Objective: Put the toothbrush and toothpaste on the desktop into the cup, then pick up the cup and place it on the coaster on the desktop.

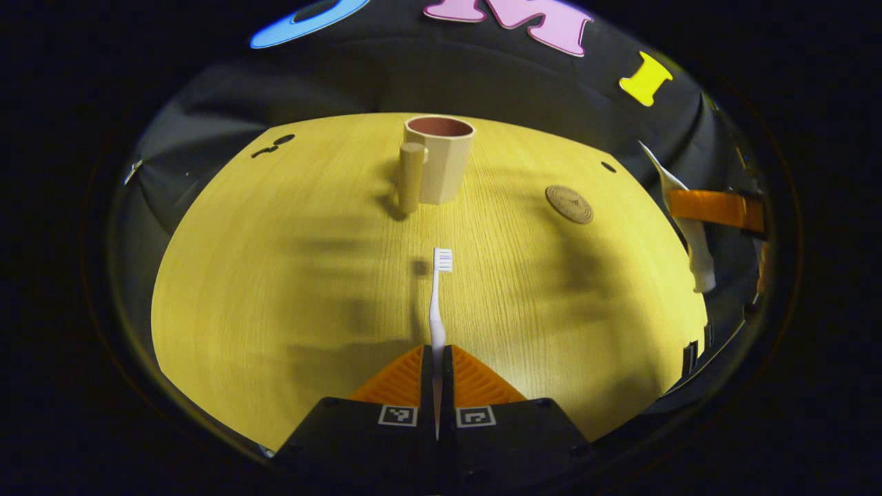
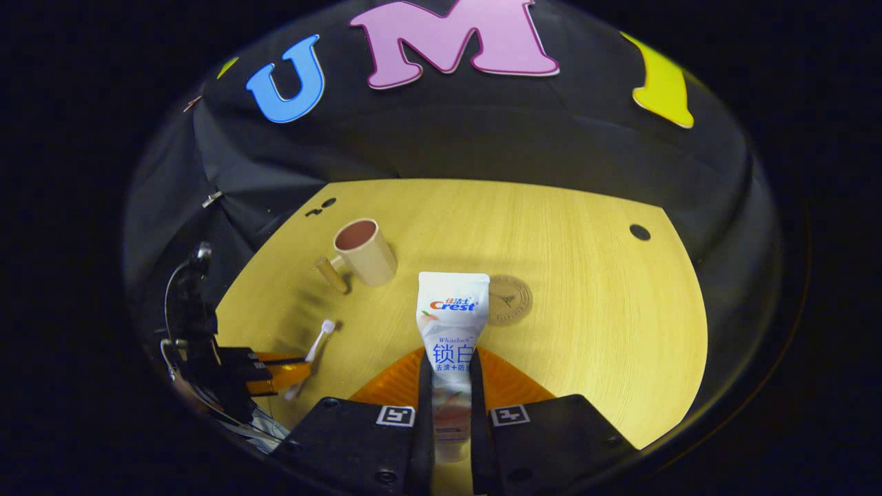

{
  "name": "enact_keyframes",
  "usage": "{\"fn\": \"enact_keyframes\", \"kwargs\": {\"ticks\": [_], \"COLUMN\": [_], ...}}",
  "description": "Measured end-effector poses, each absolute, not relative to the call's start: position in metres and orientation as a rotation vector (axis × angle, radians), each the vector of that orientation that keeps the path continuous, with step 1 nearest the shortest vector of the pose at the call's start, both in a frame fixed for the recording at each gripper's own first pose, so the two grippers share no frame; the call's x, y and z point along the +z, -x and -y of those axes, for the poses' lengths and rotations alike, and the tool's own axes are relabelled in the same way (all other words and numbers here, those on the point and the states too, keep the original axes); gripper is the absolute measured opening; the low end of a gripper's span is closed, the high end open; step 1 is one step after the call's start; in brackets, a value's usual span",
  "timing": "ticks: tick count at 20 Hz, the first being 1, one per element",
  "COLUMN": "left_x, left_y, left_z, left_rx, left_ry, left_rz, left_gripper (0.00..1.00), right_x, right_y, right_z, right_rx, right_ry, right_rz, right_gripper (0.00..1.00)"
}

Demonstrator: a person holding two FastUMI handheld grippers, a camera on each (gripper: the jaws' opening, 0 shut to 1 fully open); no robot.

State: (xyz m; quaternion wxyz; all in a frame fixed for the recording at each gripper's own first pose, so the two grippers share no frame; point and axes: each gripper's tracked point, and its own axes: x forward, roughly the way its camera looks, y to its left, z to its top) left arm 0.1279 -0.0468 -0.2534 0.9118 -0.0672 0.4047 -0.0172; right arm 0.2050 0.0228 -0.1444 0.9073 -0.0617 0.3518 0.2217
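Toothbrush [image 1: 439, 293]: white, bristle head forward, handle clamped between the closed left tongs [image 1: 437, 358], carried above the counter [image 1: 275, 275] and pointing towards the cup. In the right gripper view it shows at the counter's left edge [image 2: 318, 339], held by the left tongs [image 2: 293, 368].

Toothpaste [image 2: 451, 324]: white tube, flat crimped end forward, body pinched between the right tongs [image 2: 451, 386], which are closed on it; cap end towards the camera. In the left gripper view the tube [image 1: 682, 213] hangs off the counter's right edge in the right tongs [image 1: 716, 209].

Cup [image 1: 441, 162]: beige, open mouth up, upright near the counter's far edge, its thick handle [image 1: 411, 176] on the near-left side. Empty as far as the mouth shows.

Coaster [image 1: 569, 204]: round, brown, flat on the counter to the right of the cup and apart from it, nothing on it.

Step in hand, as judged: both items lifted, neither yet in the cup. To do it well: bring one item at a time over the mouth, tip it near vertical, lower it inside the rim before opening the tongs, and keep clear of the handle so the light cup is not knocked over.

Counter: pale wood grain, rounded edges, small dark holes near the far corners. Black cloth wall behind it.
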Motion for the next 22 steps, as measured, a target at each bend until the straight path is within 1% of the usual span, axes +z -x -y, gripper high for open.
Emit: {"fn": "enact_keyframes", "kwargs": {"ticks": [1, 2, 3, 7, 11, 15, 22], "left_x": [-0.249, -0.245, -0.24, -0.227, -0.215, -0.2, -0.158], "left_y": [-0.124, -0.12, -0.115, -0.101, -0.09, -0.084, -0.074], "left_z": [0.045, 0.042, 0.04, 0.024, 0.015, 0.002, -0.029], "left_rx": [-0.035, -0.035, -0.038, -0.026, -0.021, -0.006, 0.03], "left_ry": [0.153, 0.166, 0.175, 0.197, 0.232, 0.301, 0.37], "left_rz": [-0.817, -0.808, -0.799, -0.764, -0.722, -0.682, -0.567], "left_gripper": [0.06, 0.11, 0.06, 0.06, 0.06, 0.06, 0.06], "right_x": [-0.136, -0.129, -0.12, -0.095, -0.089, -0.081, -0.088], "right_y": [-0.213, -0.221, -0.228, -0.255, -0.274, -0.288, -0.327], "right_z": [-0.033, -0.044, -0.056, -0.108, -0.16, -0.209, -0.257], "right_rx": [0.471, 0.479, 0.488, 0.532, 0.585, 0.642, 0.662], "right_ry": [0.13, 0.135, 0.135, 0.118, 0.117, 0.067, 0.013], "right_rz": [-0.702, -0.682, -0.658, -0.58, -0.527, -0.438, -0.349], "right_gripper": [0.25, 0.25, 0.25, 0.25, 0.25, 0.24, 0.24]}}
